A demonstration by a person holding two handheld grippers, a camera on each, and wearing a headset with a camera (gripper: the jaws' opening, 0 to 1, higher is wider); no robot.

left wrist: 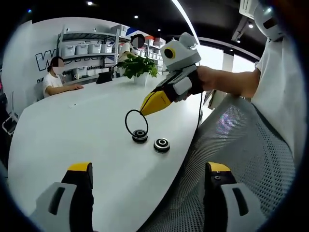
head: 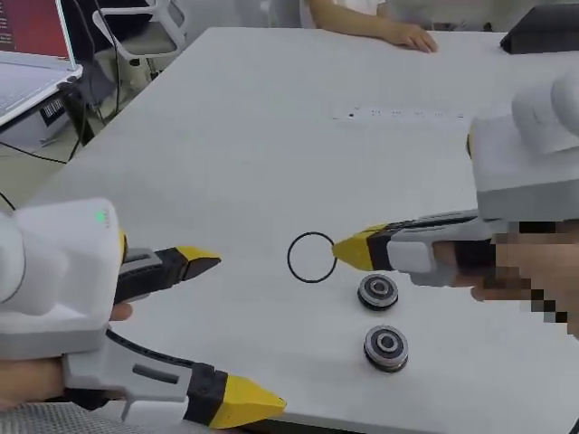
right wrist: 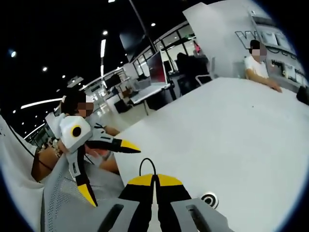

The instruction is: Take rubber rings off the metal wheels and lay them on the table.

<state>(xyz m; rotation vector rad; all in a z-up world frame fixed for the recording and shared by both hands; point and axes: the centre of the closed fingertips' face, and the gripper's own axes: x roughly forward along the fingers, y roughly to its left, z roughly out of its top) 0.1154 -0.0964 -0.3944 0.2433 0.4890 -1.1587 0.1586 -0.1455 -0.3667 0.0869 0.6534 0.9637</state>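
My right gripper (head: 339,249) reaches in from the right, shut on a thin black rubber ring (head: 311,258) that hangs from its yellow tips just over the white table (head: 226,136). Two metal wheels with dark rims lie close by, one (head: 377,290) right under the gripper and the other (head: 386,347) nearer the front edge. My left gripper (head: 237,331) stands open at the lower left, nothing between its jaws. The left gripper view has the right gripper (left wrist: 143,110), the ring (left wrist: 136,121) and both wheels (left wrist: 140,136) (left wrist: 161,145). In the right gripper view the ring (right wrist: 147,166) sticks up from the shut tips (right wrist: 154,178).
A person sits at the table's far end, a hand (head: 409,36) resting on it. A laptop (head: 27,54) and a chair (head: 145,36) stand off to the left. A flat white strip (head: 398,113) lies mid-table, and the front edge runs just below the wheels.
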